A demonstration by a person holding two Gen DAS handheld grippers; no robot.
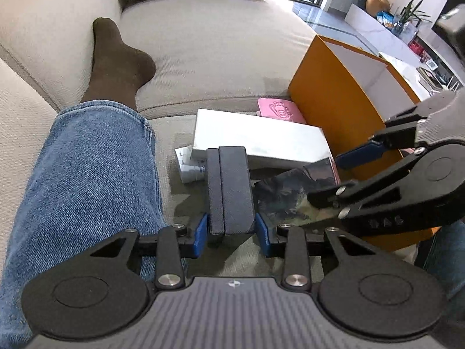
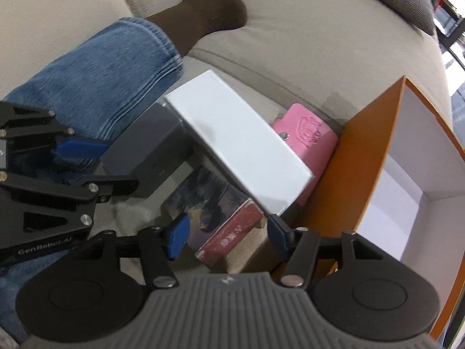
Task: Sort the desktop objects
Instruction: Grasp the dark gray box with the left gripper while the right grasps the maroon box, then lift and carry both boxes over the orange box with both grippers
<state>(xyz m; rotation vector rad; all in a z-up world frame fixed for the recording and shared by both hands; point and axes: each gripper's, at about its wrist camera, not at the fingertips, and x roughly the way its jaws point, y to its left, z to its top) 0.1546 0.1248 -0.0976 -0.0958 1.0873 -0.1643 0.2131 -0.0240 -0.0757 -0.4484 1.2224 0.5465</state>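
A black oblong case (image 1: pixel 229 189) stands on the beige sofa seat between the blue pads of my left gripper (image 1: pixel 231 236), which press on its two sides. In the right wrist view the same case (image 2: pixel 145 148) sits in the left gripper (image 2: pixel 120 164). A flat box with a dark picture top and red side (image 2: pixel 221 212) lies between the pads of my right gripper (image 2: pixel 228 237); the jaws straddle it with small gaps. From the left wrist view the right gripper (image 1: pixel 340 177) hangs over that box (image 1: pixel 293 192).
A white box (image 2: pixel 238 145) leans over the picture box, with a pink case (image 2: pixel 308 142) behind it. An open orange box with white inside (image 2: pixel 363 160) stands to the right. A white tube carton (image 1: pixel 189 165) lies by a person's jeans leg (image 1: pixel 87 174).
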